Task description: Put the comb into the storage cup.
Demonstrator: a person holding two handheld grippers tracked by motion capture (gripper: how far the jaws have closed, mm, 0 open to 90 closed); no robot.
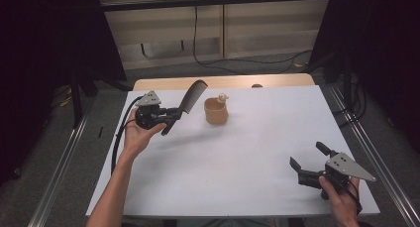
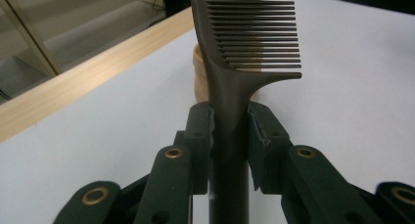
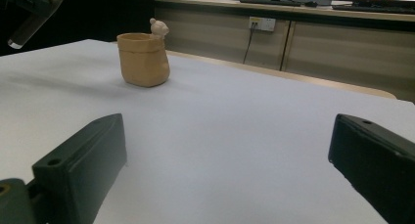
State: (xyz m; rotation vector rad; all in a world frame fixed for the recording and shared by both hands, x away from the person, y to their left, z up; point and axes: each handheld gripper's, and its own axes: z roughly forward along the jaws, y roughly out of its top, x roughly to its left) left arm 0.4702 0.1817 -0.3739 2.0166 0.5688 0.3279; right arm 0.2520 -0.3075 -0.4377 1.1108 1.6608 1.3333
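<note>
From the high view, the left gripper [image 1: 173, 117] holds a dark comb [image 1: 190, 99] by its handle, raised above the white counter [image 1: 237, 157] just left of the tan cup [image 1: 216, 111]; the comb stands tilted, teeth end up. If it is meant for the cup, the risk is the long comb catching the rim and tipping this small, light-looking cup, or the handle swivelling in the grip. The right gripper [image 1: 309, 163] rests near the counter's right front, fingers spread and empty. In the left gripper view the fingers [image 2: 198, 136] are clenched on the comb's [image 2: 244, 62] smooth, matt plastic stem, a narrow hold that could slip; the teeth are fine and even. In the right gripper view the cup [image 3: 143, 58] looks like rough, creased clay with a tiny figure on its rim, well apart from the released fingers [image 3: 83, 160].
</note>
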